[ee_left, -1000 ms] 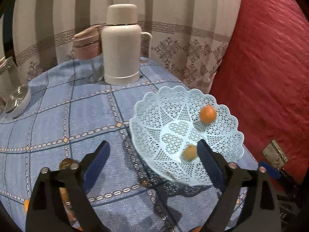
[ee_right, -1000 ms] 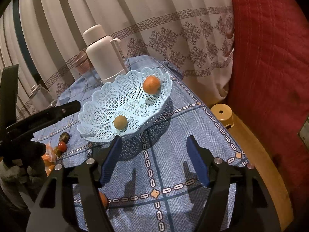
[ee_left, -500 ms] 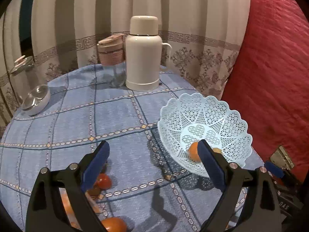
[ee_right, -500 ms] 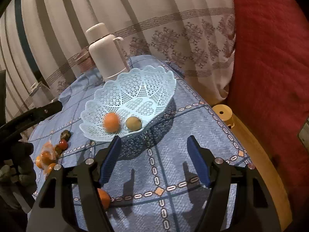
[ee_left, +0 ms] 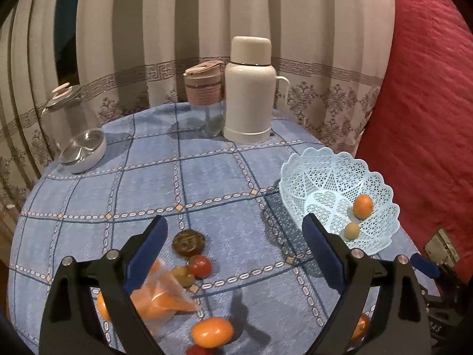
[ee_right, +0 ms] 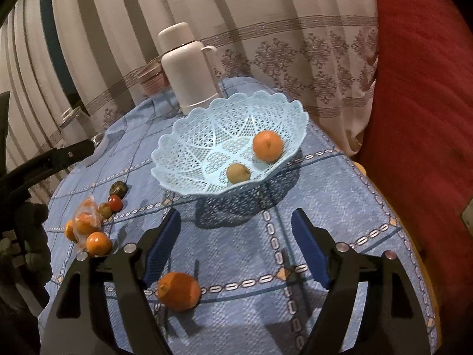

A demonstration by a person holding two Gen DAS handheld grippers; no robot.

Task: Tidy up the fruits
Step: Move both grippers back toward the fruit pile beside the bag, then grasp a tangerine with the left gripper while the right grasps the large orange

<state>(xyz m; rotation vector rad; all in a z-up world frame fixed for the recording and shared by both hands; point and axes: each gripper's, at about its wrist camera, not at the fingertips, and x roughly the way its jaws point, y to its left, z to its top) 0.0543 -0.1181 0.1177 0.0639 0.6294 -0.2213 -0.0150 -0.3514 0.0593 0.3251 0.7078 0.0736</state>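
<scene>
Since the earlier frames the left gripper (ee_left: 233, 254) has drawn back from the basket (ee_left: 381, 183), so the loose fruit on the near desk (ee_left: 207, 177) now shows between its fingers; the orange (ee_left: 363, 206) in the basket has rolled from the low side back up toward the far wall. The right gripper (ee_right: 236, 247) has barely shifted.

Both sets of fingers stand wide apart and hold nothing.

The basket sits near the desk's right edge, close beside the red bedding (ee_left: 428, 103). The desk curves away at the back, where a flask (ee_left: 249, 91), a cup (ee_left: 204, 97) and a glass jar (ee_left: 71, 118) stand against the curtain (ee_left: 310, 29), with a steel bowl (ee_left: 84, 151) just in front of the jar. The middle of the cloth, between these and the loose fruit, is bare. In the right view open cloth also lies between the fingers and the basket.

The basket holds two things: the orange (ee_right: 267, 145) and, just beside it, a small tan fruit (ee_right: 238, 173). Outside it, a dark brown fruit (ee_left: 188, 242), a red tomato (ee_left: 200, 266) and an olive fruit (ee_left: 184, 276) lie close together; a plastic bag (ee_left: 162, 295) with orange pieces touches them on the near side, partly behind the left finger. An oval orange fruit (ee_left: 212, 332) lies nearer the camera. A lone tangerine (ee_right: 178, 290) rests just beside the right gripper's left finger
</scene>
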